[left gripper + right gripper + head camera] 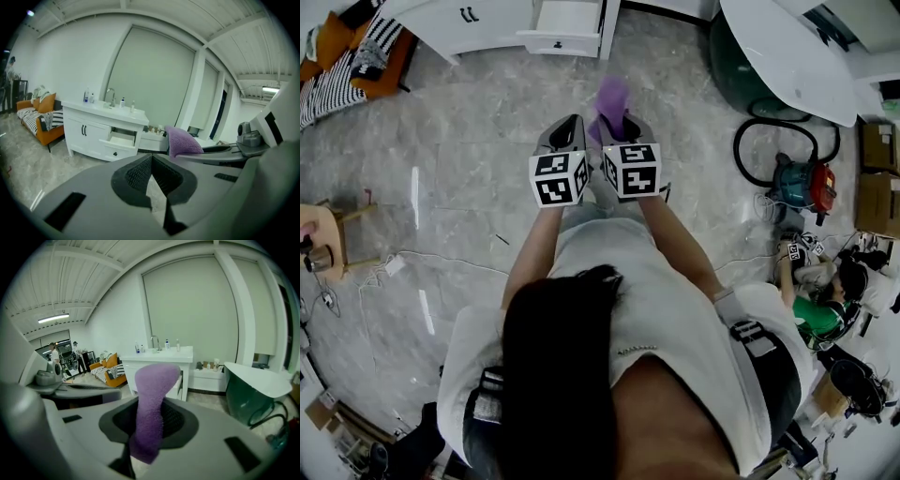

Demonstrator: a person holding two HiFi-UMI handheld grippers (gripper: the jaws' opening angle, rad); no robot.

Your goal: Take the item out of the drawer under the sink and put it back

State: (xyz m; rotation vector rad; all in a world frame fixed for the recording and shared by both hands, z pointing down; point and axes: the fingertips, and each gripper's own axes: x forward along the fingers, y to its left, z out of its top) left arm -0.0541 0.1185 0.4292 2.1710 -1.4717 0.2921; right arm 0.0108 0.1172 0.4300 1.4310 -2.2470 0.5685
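A purple cloth [612, 97] sticks up from my right gripper [621, 127], which is shut on it. In the right gripper view the cloth [151, 413] stands upright between the jaws of the right gripper [149, 401] and hides part of the cabinet behind. My left gripper [567, 133] is alongside it, shut with nothing in it [151, 161]. From there the cloth [183, 142] shows to the right. Ahead across the floor stands the white sink cabinet [478, 23] with its drawer [565, 26] pulled open [121, 139].
An orange sofa [356, 52] stands left of the cabinet. A dark green bathtub [787, 56] and a vacuum cleaner [797, 183] with its hose are on the right. A person [820, 305] sits low at the right. A small wooden table [323, 239] is at the left.
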